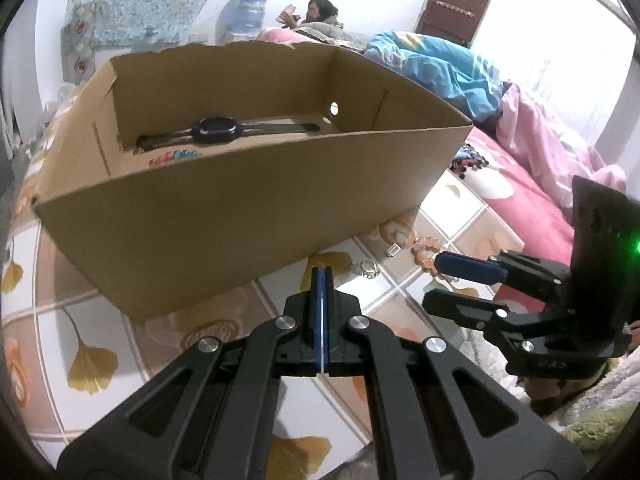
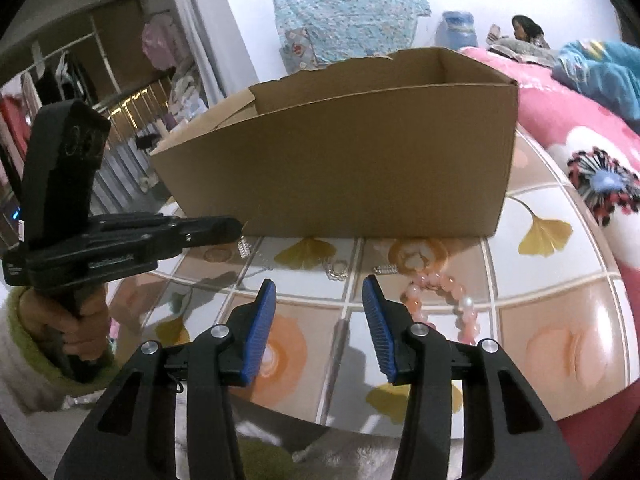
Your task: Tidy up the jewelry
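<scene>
A cardboard box [image 1: 224, 208] [image 2: 352, 176] stands on the patterned tabletop. Inside it lie a dark wristwatch [image 1: 214, 130] and a colourful bead bracelet [image 1: 174, 157]. On the table in front of the box lie a pink bead bracelet [image 2: 444, 300] [image 1: 426, 250], a silver ring [image 2: 338, 270] [image 1: 366, 268], and small silver earrings [image 2: 385, 269] [image 2: 244, 246]. My left gripper [image 1: 321, 276] [image 2: 236, 228] is shut and empty, just in front of the box. My right gripper [image 2: 319, 286] [image 1: 438, 276] is open, low over the table, with the ring ahead and the pink bracelet to its right.
A bed with pink floral bedding [image 2: 592, 152] and a blue quilt [image 1: 440, 68] borders the table on the right. A person [image 1: 316, 14] sits at the far end. The table edge [image 2: 580, 400] curves near the right gripper.
</scene>
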The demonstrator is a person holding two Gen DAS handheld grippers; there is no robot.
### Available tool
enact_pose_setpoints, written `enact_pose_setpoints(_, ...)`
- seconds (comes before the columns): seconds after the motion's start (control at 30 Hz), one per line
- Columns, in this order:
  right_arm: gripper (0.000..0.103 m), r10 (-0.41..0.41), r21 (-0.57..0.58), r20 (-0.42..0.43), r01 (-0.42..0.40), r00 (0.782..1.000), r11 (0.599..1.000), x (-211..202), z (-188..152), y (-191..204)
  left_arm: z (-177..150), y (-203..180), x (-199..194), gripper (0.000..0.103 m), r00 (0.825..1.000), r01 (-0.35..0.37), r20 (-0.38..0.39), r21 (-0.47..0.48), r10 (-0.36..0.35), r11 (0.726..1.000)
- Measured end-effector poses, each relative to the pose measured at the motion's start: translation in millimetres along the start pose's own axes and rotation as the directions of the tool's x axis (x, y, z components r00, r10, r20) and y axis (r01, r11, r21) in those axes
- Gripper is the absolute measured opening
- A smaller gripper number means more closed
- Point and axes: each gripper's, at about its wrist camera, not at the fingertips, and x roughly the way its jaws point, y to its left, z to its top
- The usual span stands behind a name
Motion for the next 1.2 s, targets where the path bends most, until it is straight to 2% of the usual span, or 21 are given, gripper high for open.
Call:
enact_pose_setpoints(0.1, 0.039, -0.002, -0.024, -0.024, 0.002, 1.000, 1.000, 5.3, 2.3, 3.1, -3.9, 7.7, -5.5, 0.000, 1.000, 0.012, 0.015, -0.023, -0.012, 1.000)
enact_pose_setpoints(0.3, 0.025, -0.065, -0.053, -0.082, 0.061, 0.994, 0.997, 23.1, 12.7, 4.3, -13.1, 20.5, -3.8, 0.000, 0.999, 0.010, 0.034, -0.058, -0.008, 0.998)
enact_pose_setpoints(0.5, 0.023, -0.108, -0.064, -0.110, 0.101, 0.988, 0.993, 32.8, 14.9, 11.3, -18.5, 37.2, 0.2, 0.000, 0.999, 0.031, 0.042, -0.101, -0.027, 0.994)
enact_pose_setpoints(0.77, 0.017, -0.164, -0.085, -0.151, 0.153, 0.975, 0.985, 54.3, 22.9, 11.7, -21.1, 42.9, 9.6, 0.000, 0.998, 0.060, 0.034, -0.105, -0.056, 0.993)
enact_pose_setpoints(0.83, 0.014, -0.181, -0.100, -0.153, 0.167, 0.971, 0.981, 56.9, 24.3, 13.7, -20.8, 43.7, 10.8, 0.000, 0.998, 0.062, 0.033, -0.107, -0.059, 0.992)
enact_pose_setpoints(0.87, 0.009, -0.191, -0.117, -0.156, 0.174, 0.969, 0.978, 58.3, 25.3, 15.2, -21.0, 43.7, 11.0, 0.000, 0.998, 0.062, 0.033, -0.106, -0.059, 0.992)
enact_pose_setpoints(0.9, 0.005, -0.187, -0.122, -0.161, 0.169, 0.969, 0.978, 59.7, 26.6, 16.4, -21.3, 43.7, 11.5, 0.000, 0.998, 0.063, 0.033, -0.106, -0.060, 0.992)
enact_pose_setpoints(1.03, 0.004, -0.188, -0.139, -0.173, 0.164, 0.967, 0.977, 60.3, 28.2, 20.7, -21.8, 43.4, 12.0, 0.000, 0.998, 0.062, 0.033, -0.109, -0.059, 0.992)
enact_pose_setpoints(1.2, 0.002, -0.148, -0.117, -0.185, 0.128, 0.971, 0.985, 53.3, 27.8, 19.7, -21.7, 44.1, 11.9, 0.000, 0.998, 0.060, 0.036, -0.110, -0.057, 0.992)
